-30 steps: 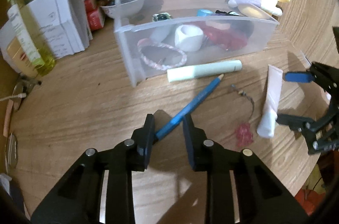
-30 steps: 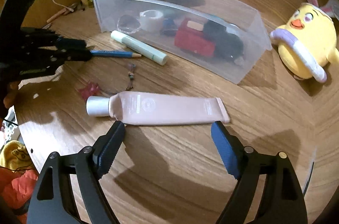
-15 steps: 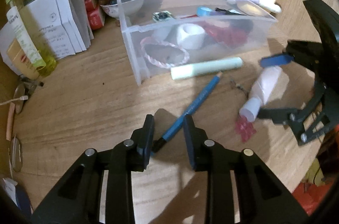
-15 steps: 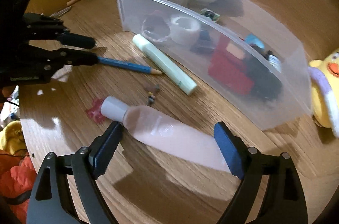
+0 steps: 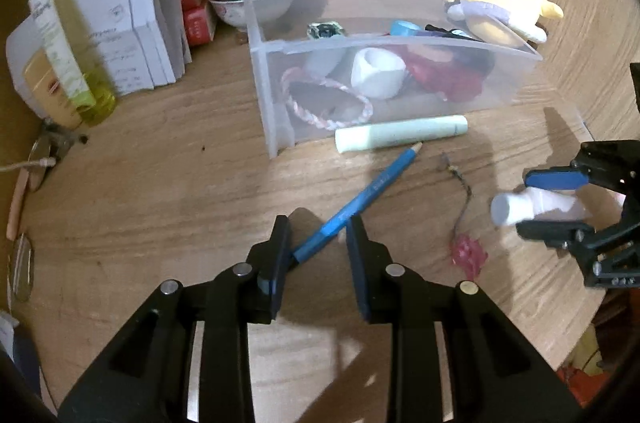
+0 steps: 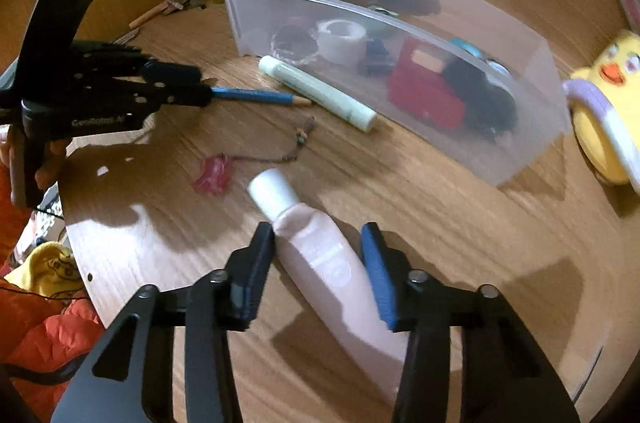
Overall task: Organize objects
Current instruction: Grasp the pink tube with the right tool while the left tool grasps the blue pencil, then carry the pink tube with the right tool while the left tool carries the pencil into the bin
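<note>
A blue pencil [image 5: 360, 201] lies on the wooden table, its blunt end between the fingers of my left gripper [image 5: 318, 243], which is open around it. It also shows in the right wrist view [image 6: 256, 96]. A pink cream tube [image 6: 320, 247] with a white cap lies between the fingers of my right gripper [image 6: 318, 251], whose jaws stand close around it but apart from it. A clear plastic organizer bin [image 5: 400, 43] holds several small items. A pale green tube [image 5: 400, 137] lies along the bin's front.
A yellow plush chick [image 5: 500, 7] stands right of the bin. A pink charm on a chain [image 5: 466, 249] lies between the grippers. Papers [image 5: 120, 27], a bowl [image 5: 256, 3] and a yellow-green bottle [image 5: 64, 55] crowd the back left. The table's edge [image 6: 80, 255] is near.
My right gripper has turned and narrowed around the pink tube, which now points along its fingers. My left gripper has stayed around the pencil's end.
</note>
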Demonstrator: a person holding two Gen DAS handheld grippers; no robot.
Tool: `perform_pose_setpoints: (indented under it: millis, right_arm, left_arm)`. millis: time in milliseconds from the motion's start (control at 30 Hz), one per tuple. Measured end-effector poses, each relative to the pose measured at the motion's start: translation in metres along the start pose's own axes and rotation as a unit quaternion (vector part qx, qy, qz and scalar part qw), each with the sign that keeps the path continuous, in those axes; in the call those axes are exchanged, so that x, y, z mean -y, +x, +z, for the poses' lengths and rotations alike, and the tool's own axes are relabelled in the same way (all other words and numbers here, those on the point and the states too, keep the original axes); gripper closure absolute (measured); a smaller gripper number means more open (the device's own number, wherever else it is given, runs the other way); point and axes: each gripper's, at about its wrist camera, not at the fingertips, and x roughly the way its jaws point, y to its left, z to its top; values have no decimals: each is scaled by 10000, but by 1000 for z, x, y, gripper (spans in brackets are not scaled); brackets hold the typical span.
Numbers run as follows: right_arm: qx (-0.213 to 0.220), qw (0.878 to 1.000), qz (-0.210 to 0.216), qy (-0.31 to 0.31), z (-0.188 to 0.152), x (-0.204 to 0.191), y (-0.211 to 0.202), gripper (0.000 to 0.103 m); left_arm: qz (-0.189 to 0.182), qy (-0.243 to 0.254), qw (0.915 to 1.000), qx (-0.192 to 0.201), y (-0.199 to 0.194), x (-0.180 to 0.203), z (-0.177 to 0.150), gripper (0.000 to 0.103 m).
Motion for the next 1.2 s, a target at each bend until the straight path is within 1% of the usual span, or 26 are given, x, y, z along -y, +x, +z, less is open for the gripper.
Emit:
perform_pose_setpoints:
  millis: [100,167,333,400,533,600,633,700,867,1033,1200]
  right_arm:
    - [72,9994,0,332,-3,7,-3,68]
    - [130,9982,49,579,-3,14,-3,68]
    - [245,9949,215,957,-1,27,-3,71]
    - [284,9941,238,1017,1,27,-1,71]
    - [365,9926,250,1130,1,26,-1,71]
    - [397,9914,299,1215,0,26,0,71]
    - [418,9908,310,1245,0,26,-1,71]
    - [473,9903,325,1263,0,26,-3,71]
    - [620,9888,363,1311,0,26,-10,71]
    - [758,9876,377,1324,5,25,-17,71]
    - [973,9851,399,1357,10,25,-28,71]
  left_arm:
    - [-189,12,9997,-122,-6,3,-5,75]
    - [-249,88,9995,-191,-7,7,-6,75]
    - [-253,354,9986,-285,-1,17,3,75]
    - [-194,451,9984,-291,4,20,9,75]
    - [-216,594,9976,-269,13,24,20,75]
    - [-252,665,9972,-239,15,26,23,82]
    - [-233,718,9969,-220,15,27,22,87]
    - [-273,787,9963,-220,13,29,20,91]
    - [-304,754,9965,-206,4,32,9,96]
    - [-356,534,9979,-123,-7,27,2,96]
    - [-379,353,9986,53,-22,22,2,96]
